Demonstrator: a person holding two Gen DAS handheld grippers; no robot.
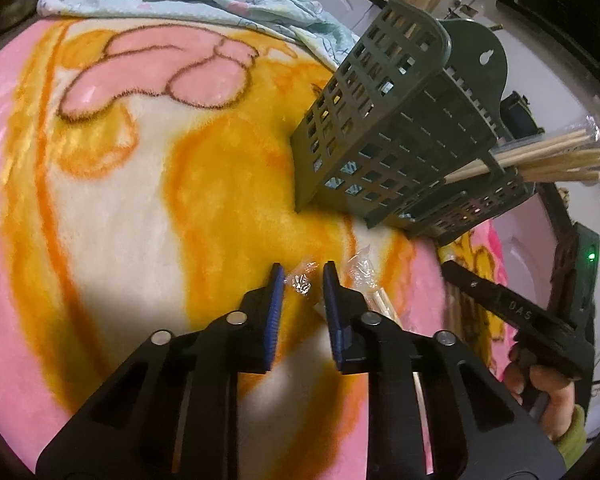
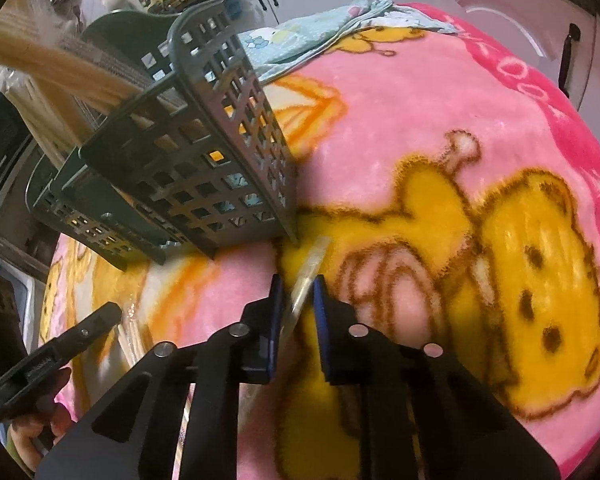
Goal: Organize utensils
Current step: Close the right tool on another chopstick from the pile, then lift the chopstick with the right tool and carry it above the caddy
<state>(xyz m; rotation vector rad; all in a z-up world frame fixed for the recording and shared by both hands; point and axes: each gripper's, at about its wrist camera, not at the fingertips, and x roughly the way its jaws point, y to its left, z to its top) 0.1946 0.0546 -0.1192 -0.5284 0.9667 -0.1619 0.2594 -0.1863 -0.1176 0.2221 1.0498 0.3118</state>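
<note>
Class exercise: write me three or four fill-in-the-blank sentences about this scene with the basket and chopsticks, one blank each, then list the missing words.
1. The dark green slotted plastic utensil basket stands on a fleecy cartoon-print blanket whose background colour is ____.
2. The bundle of pale sticks poking out of the basket is made of ____.
3. Between the jaws of the right gripper lies a pair of chopsticks in a clear ____ wrapper.
4. The pads on the left gripper are coloured ____.

Missing words: pink; wood; plastic; blue
</note>
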